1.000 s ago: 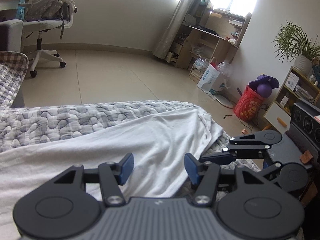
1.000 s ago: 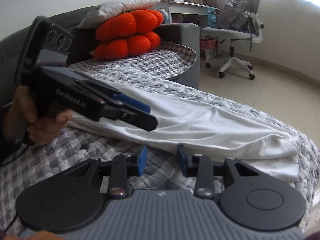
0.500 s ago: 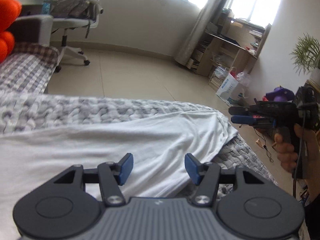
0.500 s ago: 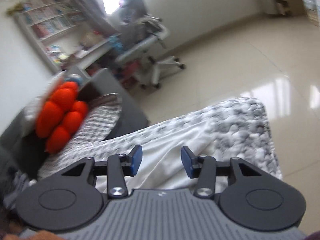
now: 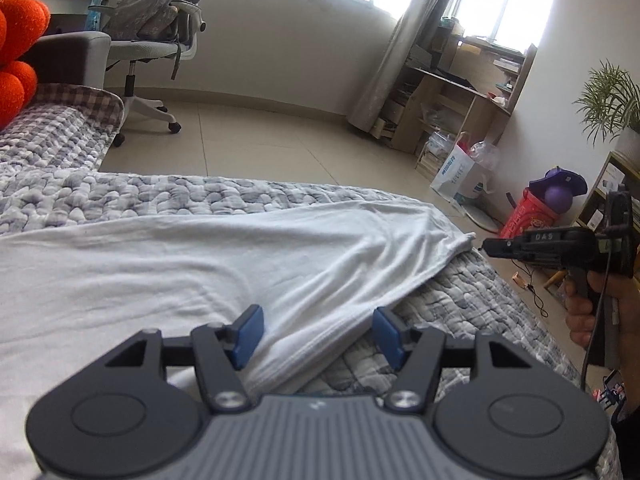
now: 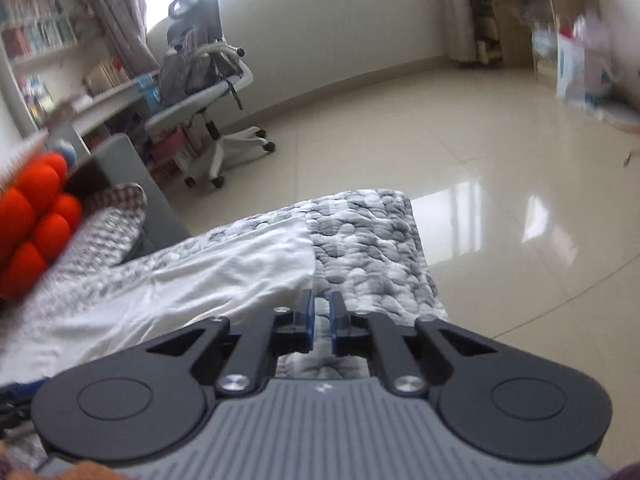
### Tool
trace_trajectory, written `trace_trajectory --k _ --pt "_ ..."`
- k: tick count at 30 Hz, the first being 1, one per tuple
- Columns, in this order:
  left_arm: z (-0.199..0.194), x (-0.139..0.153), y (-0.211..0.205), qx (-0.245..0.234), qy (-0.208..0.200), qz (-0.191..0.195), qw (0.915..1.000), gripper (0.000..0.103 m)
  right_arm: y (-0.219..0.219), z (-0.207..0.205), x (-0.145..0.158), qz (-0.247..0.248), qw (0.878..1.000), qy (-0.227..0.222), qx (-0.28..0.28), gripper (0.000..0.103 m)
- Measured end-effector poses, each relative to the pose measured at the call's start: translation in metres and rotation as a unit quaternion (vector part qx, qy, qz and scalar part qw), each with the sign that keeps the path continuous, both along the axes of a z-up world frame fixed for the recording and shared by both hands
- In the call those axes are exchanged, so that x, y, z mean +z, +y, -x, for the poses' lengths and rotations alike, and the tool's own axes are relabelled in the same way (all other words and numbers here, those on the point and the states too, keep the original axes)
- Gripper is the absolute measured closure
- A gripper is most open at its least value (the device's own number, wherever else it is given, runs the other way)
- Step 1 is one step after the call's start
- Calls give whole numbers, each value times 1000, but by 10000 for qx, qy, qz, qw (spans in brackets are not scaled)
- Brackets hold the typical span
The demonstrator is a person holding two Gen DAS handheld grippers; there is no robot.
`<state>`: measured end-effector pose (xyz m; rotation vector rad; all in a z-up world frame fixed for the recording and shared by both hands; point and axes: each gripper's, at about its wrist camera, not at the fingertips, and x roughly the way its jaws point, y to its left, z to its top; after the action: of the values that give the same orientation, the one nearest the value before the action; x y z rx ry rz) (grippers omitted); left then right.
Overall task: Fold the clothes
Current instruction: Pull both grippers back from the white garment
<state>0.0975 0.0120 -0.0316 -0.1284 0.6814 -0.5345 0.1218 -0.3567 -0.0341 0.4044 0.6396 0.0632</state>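
A white garment (image 5: 208,264) lies spread over a grey quilted cover (image 5: 132,196) on a sofa. My left gripper (image 5: 318,326) is open, its blue pads either side of the garment's near hem, above it. My right gripper (image 6: 322,312) has its jaws nearly closed with a thin gap and nothing between them; it hovers at the garment's corner (image 6: 296,268). In the left wrist view the right gripper (image 5: 490,246) shows at the right, its tip just off the garment's far corner (image 5: 466,238).
An orange cushion (image 6: 36,216) sits at the sofa's left end. An office chair (image 5: 156,36) with a backpack stands on the tiled floor (image 6: 440,152) beyond. Shelves, a paper bag (image 5: 456,172), a red bucket (image 5: 528,216) and a plant (image 5: 612,100) stand at the right.
My right gripper swung away from the left one towards the garment's far corner and closed its jaws to a thin gap. My left gripper stayed open over the near hem.
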Motion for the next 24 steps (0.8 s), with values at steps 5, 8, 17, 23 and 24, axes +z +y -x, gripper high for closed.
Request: trace_trajectory --k 5,8,17,23,24 --pt "2 3 1 27 48 -10 10000 41 9 -38 23 193 9987 -192 422 78" --pt "7 9 8 110 -1 -117 9999 41 37 -46 24 540 9934 -268 976 62" --pt "38 18 95 1059 175 -175 9941 41 122 -28 5 1954 9456 -641 2523 53" --pt "80 17 124 1173 342 128 9924 41 72 -58 -3 1585 9812 -97 1098 28" --pt "87 21 127 1215 309 118 9920 41 73 -58 1 1805 9801 -63 821 35"
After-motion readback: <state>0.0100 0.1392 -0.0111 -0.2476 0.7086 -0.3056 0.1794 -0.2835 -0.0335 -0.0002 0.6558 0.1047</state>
